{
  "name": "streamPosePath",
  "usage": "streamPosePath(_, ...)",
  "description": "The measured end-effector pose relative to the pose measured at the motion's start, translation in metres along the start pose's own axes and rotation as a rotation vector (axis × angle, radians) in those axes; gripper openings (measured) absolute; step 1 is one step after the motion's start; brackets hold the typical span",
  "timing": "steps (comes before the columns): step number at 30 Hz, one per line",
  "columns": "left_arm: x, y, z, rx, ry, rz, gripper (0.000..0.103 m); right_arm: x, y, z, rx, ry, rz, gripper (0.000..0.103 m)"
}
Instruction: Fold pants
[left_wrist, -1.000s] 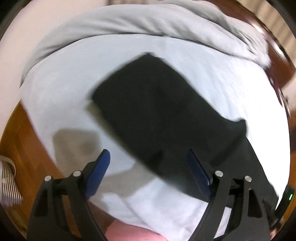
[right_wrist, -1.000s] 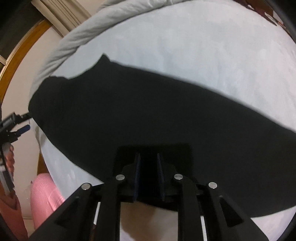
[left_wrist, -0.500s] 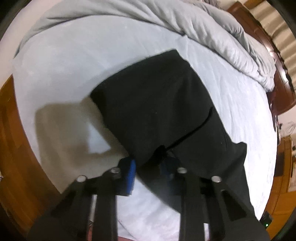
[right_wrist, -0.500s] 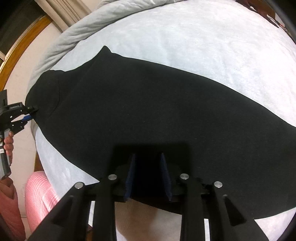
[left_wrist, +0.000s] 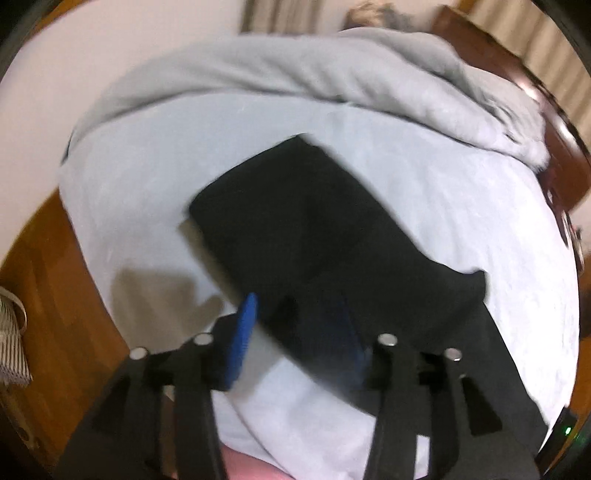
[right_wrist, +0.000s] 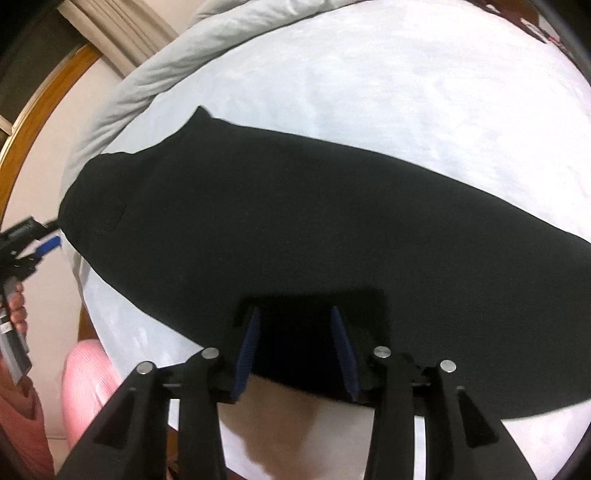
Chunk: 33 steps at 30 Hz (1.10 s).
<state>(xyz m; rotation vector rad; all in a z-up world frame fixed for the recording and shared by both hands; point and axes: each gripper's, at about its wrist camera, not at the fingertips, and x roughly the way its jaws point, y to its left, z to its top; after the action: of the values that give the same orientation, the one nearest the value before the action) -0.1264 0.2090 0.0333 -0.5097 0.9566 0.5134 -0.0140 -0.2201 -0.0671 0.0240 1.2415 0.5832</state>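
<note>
My left gripper (left_wrist: 299, 325) has its blue-padded fingers (left_wrist: 243, 332) partly apart, just opened, the near hem edge of the black fabric pants (left_wrist: 295, 229) lying loose between them. My right gripper (right_wrist: 295, 343) has also just been widening its fingers (right_wrist: 247, 343), the pants' near edge between the pads, ungripped. In the right view the pants' long axis runs from left edge to lower right across the white bed sheet (right_wrist: 406, 92). Bare sheet lies beyond; a rumpled grey duvet (left_wrist: 314, 70) bounds the far side.
</note>
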Motion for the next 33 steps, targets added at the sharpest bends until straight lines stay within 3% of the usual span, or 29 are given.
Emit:
streamPosePath(3,-0.008,-0.050,-0.020,0.125,0.023,-0.106,0.047,-0.018,-0.026,-0.016,0.057,-0.015,-0.031,0.041)
streamPosePath(7,0.009,-0.119,-0.054,0.253,0.155,-0.289,0.047,-0.042,-0.068,-0.034,0.148,-0.051,-0.081,0.041)
streamPosePath(10,0.029,-0.169,-0.082,0.361,0.220,-0.339,0.047,-0.060,-0.101,-0.044,0.223,-0.082,-0.107,0.041)
streamPosePath(12,0.037,-0.187,-0.092,0.394,0.221,-0.342,0.048,-0.065,-0.114,-0.047,0.244,-0.094,-0.118,0.041)
streamPosePath(15,0.066,-0.204,-0.107,0.437,0.271,-0.250,0.052,-0.055,-0.135,-0.055,0.268,-0.025,-0.185,0.041)
streamPosePath(16,0.077,-0.205,-0.111,0.441,0.301,-0.223,0.052,-0.052,-0.142,-0.061,0.268,-0.027,-0.164,0.041)
streamPosePath(21,0.075,-0.215,-0.119,0.488,0.247,-0.157,0.055,-0.070,-0.158,-0.071,0.312,-0.088,-0.074,0.041)
streamPosePath(25,0.061,-0.224,-0.122,0.413,0.291,-0.268,0.058,-0.099,-0.192,-0.086,0.421,-0.128,-0.126,0.044)
streamPosePath(27,0.058,-0.237,-0.131,0.429,0.311,-0.300,0.060,-0.111,-0.217,-0.095,0.504,-0.122,-0.157,0.045)
streamPosePath(33,0.064,-0.269,-0.154,0.559,0.315,-0.280,0.063,-0.126,-0.247,-0.108,0.568,-0.088,-0.234,0.051)
